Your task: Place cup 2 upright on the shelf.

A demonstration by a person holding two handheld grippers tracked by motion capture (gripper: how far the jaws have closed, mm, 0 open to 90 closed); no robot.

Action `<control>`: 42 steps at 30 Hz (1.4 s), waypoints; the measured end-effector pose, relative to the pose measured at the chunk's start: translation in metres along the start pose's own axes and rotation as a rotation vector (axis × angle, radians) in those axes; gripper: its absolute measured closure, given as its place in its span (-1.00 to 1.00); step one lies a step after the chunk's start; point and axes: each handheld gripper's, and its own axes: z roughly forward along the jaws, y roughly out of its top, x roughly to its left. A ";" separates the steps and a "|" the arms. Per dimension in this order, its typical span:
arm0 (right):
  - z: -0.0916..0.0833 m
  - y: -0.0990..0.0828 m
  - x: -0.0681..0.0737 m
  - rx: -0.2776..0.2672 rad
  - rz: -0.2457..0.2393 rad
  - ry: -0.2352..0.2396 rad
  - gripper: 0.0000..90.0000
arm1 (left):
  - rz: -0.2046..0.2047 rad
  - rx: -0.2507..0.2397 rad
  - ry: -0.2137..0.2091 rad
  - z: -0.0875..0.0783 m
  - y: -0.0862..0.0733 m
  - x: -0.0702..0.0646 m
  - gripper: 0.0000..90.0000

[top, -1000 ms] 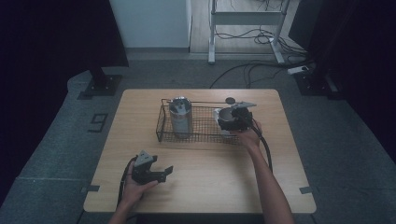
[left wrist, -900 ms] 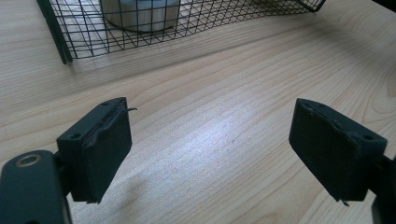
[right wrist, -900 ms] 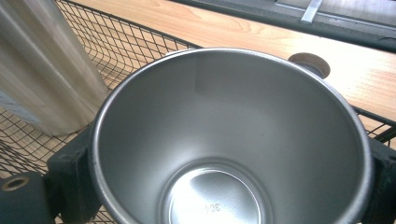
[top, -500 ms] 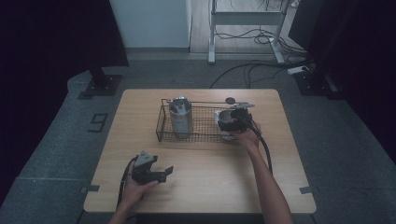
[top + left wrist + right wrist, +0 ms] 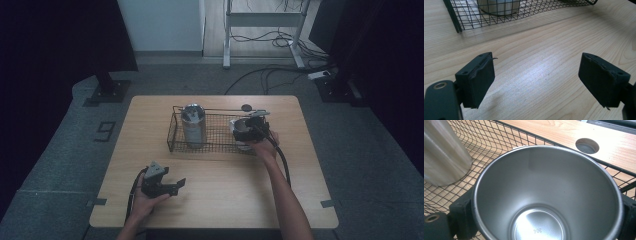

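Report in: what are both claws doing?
Left gripper open, empty. Right gripper clamps shiny steel cup inside black wire basket. Tall steel canister beside, apart.

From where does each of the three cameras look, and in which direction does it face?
High view: sits above the person's side and faces forward and down on the table; both forearms show.
Left gripper view: rides on the left claw and looks low across bare wood toward the wire basket; its two black jaws show, standing apart.
Right gripper view: rides on the right claw and looks down into the steel cup it grips; jaw parts show at both sides.
Shared: both gripper views show the basket and the tall steel can.
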 end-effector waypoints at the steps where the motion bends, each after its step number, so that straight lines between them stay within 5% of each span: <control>1: 0.000 0.000 0.000 0.000 0.001 0.000 -0.86 | -0.001 -0.001 -0.001 0.000 0.000 0.000 -0.69; 23: -0.006 0.002 0.002 0.096 -0.045 -0.063 -0.90 | -0.004 -0.002 -0.009 -0.001 0.001 -0.001 -0.68; 42: -0.033 0.010 0.001 -0.110 0.005 0.015 -1.00 | -0.008 -0.012 -0.009 -0.001 0.001 -0.002 -0.68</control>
